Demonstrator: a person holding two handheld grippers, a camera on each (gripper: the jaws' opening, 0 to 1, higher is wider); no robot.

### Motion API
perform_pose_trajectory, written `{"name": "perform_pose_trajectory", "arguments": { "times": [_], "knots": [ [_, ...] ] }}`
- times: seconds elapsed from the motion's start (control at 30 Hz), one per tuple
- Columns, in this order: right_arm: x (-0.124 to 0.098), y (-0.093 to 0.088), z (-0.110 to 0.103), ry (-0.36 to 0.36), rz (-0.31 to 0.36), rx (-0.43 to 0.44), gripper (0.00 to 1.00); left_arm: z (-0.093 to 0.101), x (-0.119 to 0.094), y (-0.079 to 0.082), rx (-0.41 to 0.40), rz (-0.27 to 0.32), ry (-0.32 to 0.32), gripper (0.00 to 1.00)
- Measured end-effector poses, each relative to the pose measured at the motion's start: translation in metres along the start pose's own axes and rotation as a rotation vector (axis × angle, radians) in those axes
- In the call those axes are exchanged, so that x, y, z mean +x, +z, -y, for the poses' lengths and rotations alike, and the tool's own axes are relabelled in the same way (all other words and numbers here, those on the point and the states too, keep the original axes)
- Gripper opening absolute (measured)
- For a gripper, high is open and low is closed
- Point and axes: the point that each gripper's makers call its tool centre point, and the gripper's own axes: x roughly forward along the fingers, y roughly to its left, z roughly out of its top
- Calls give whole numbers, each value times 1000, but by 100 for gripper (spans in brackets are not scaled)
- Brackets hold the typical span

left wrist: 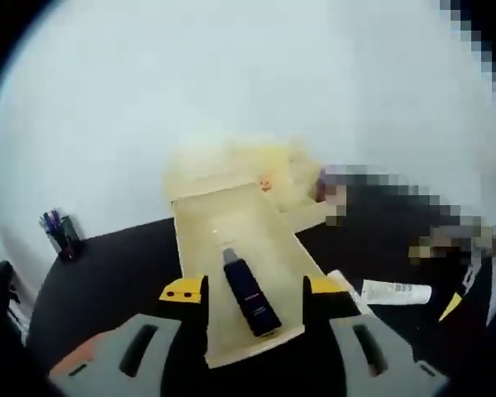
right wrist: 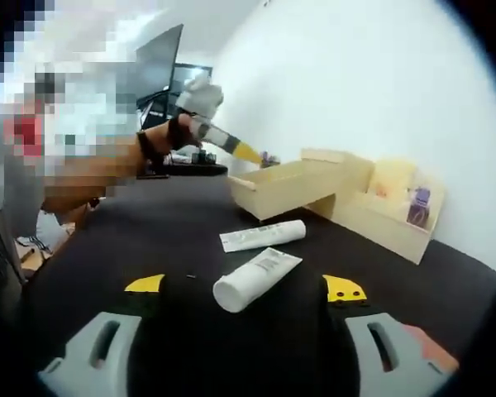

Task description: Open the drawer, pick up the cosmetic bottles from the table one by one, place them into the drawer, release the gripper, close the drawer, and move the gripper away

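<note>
A pale wooden drawer stands pulled out of its organizer on the black table. A dark blue cosmetic bottle lies inside it. My left gripper hovers open above the drawer's front end, its jaws well clear of the bottle. In the right gripper view a hand holds the left gripper over the open drawer. My right gripper is open near the table, with a white tube lying between its wide jaws. A second white tube lies just beyond.
A pen holder stands at the table's far left. One white tube lies right of the drawer. The organizer's open shelf holds a purple item. A dark monitor stands behind, with a white wall beyond.
</note>
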Motion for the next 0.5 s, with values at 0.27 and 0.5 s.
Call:
{"name": "perform_pose_trajectory", "arguments": {
  "times": [0.27, 0.5],
  "knots": [
    [9, 18, 11, -64, -24, -43, 72, 1, -35, 13, 122, 232, -231, 74],
    [17, 46, 24, -120, -64, -87, 76, -15, -50, 2, 155, 285, -298, 87]
  ]
}}
